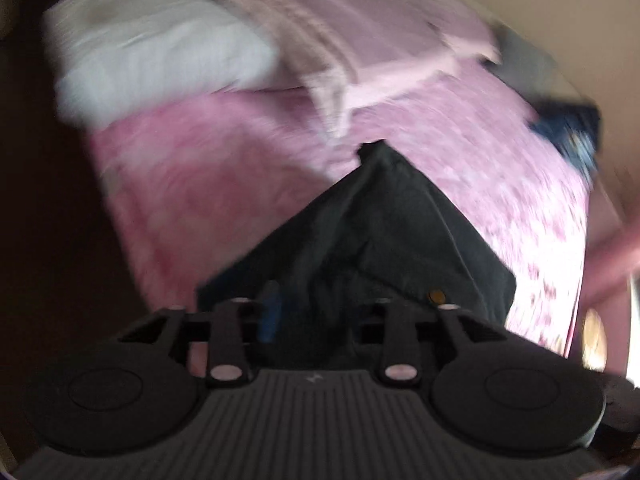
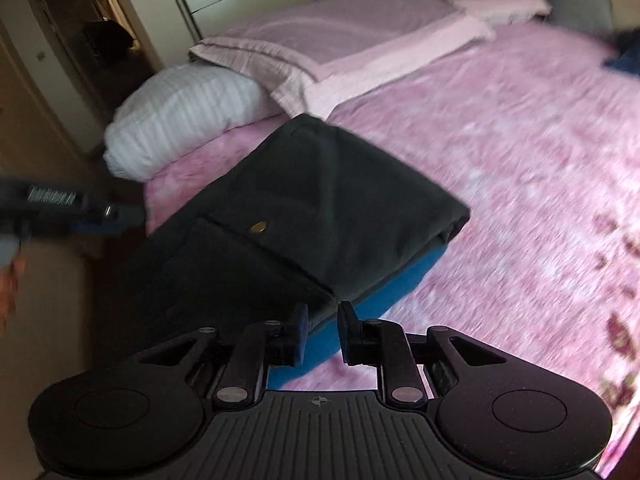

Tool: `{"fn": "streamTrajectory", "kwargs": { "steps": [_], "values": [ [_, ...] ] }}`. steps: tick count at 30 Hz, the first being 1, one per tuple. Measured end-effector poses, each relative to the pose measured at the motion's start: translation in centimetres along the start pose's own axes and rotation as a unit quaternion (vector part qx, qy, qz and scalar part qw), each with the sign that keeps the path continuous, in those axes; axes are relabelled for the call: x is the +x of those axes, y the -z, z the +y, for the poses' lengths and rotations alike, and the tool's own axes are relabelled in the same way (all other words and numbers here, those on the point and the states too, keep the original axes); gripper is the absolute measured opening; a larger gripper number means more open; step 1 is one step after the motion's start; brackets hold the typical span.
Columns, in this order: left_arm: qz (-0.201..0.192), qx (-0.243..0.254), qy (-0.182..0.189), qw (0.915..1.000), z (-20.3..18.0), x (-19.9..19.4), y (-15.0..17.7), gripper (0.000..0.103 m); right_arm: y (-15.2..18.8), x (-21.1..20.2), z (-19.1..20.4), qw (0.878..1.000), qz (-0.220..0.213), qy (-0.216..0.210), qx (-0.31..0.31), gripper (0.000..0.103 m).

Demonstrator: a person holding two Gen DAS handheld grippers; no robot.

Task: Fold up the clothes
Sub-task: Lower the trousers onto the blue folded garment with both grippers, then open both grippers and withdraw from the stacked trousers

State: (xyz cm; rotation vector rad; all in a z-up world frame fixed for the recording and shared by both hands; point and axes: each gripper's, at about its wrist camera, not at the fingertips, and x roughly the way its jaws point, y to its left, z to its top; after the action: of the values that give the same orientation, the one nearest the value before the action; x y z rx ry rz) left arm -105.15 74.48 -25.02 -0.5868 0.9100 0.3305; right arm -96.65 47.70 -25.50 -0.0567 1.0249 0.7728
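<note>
Your right gripper (image 2: 323, 334) has its jaws a little apart with nothing pinched between them, poised just over the near edge of the folded dark garment (image 2: 320, 208). Your left gripper (image 1: 316, 312) looks parted too, its fingers wide of each other above the same garment, though blur makes the pads hard to read; no cloth seems caught in them. The garment lies folded on the pink bedspread (image 2: 500, 140), close to the bed's near corner, on top of a blue piece (image 2: 396, 292) whose edge peeks out beneath it. A white pillow (image 2: 180, 116) and a folded pink blanket (image 2: 340, 36) sit beyond. Judging by both grips being slack, this fold seems finished and left to settle into a stack.
</note>
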Motion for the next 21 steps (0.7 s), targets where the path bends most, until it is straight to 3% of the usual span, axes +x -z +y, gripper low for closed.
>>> {"fn": "streamTrajectory", "kwargs": {
  "steps": [4,9,11,14,21],
  "values": [
    [-0.016,-0.113,-0.042,0.9926,-1.0,-2.8,5.5,0.036,-0.6,-2.2,-3.5,0.998,0.033,-0.044,-0.044,0.020],
    [-0.022,-0.175,-0.127,0.9761,-7.9,-5.5,11.9,0.036,-0.5,-5.9,-8.0,0.984,0.055,-0.064,-0.154,0.020],
    [-0.014,-0.185,-0.142,0.9723,-11.2,-6.0,13.5,0.037,-0.6,-7.3,-9.2,0.980,0.066,-0.071,-0.176,0.023],
    [-0.006,-0.184,-0.172,0.9677,-15.3,-6.9,14.5,0.039,-0.7,-9.1,-10.5,0.975,0.078,-0.077,-0.193,0.064],
    [-0.010,-0.138,-0.236,0.9618,-21.0,-9.2,14.6,0.046,-0.8,-12.0,-9.6,0.967,0.084,-0.096,-0.222,0.065]
  ]
}}
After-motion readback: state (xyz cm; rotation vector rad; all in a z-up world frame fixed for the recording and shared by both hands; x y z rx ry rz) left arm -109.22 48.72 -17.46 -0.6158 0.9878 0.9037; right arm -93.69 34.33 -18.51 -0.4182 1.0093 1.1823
